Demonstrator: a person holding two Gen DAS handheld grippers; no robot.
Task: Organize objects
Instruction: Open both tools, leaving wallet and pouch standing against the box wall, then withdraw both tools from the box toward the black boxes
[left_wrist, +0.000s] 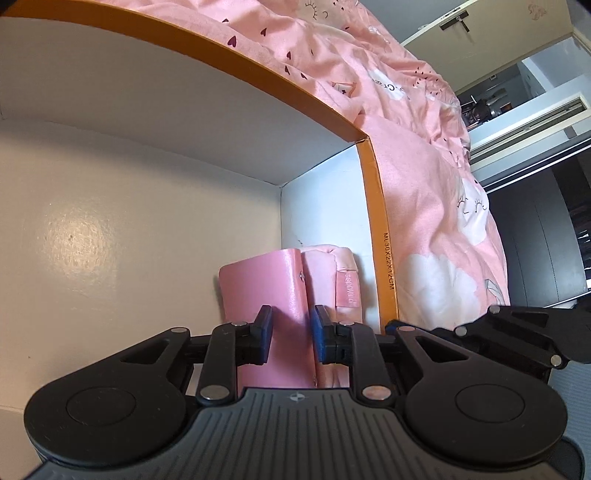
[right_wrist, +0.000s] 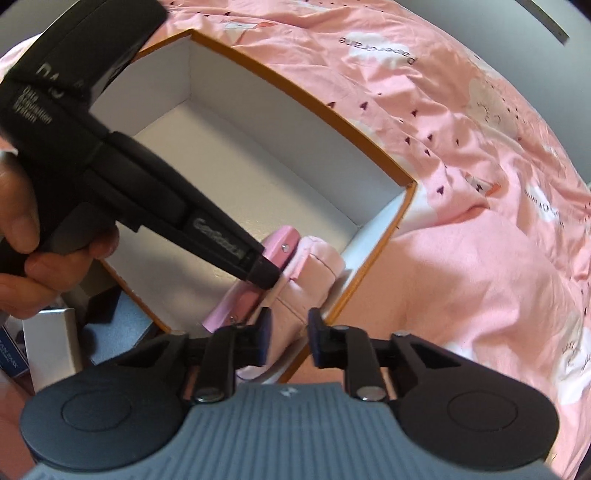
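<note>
An orange-rimmed box (right_wrist: 221, 166) with a white inside lies on the bed. In its near corner a glossy pink wallet (left_wrist: 258, 288) stands on edge, and a pink fabric pouch (left_wrist: 332, 273) stands against it by the side wall (left_wrist: 380, 221). My left gripper (left_wrist: 291, 330) reaches into the box, its jaws narrow around the wallet's top edge. In the right wrist view its tip (right_wrist: 264, 277) rests on the wallet (right_wrist: 236, 299). My right gripper (right_wrist: 290, 330) hangs over the box corner with its jaws close together on the top of the pouch (right_wrist: 314, 273).
Pink bedding (right_wrist: 461, 258) with cloud prints surrounds the box on the far and right sides. A hand (right_wrist: 18, 229) holds the left gripper's handle at the left. Small cartons (right_wrist: 51, 343) lie beside the box at lower left. Most of the box floor is bare.
</note>
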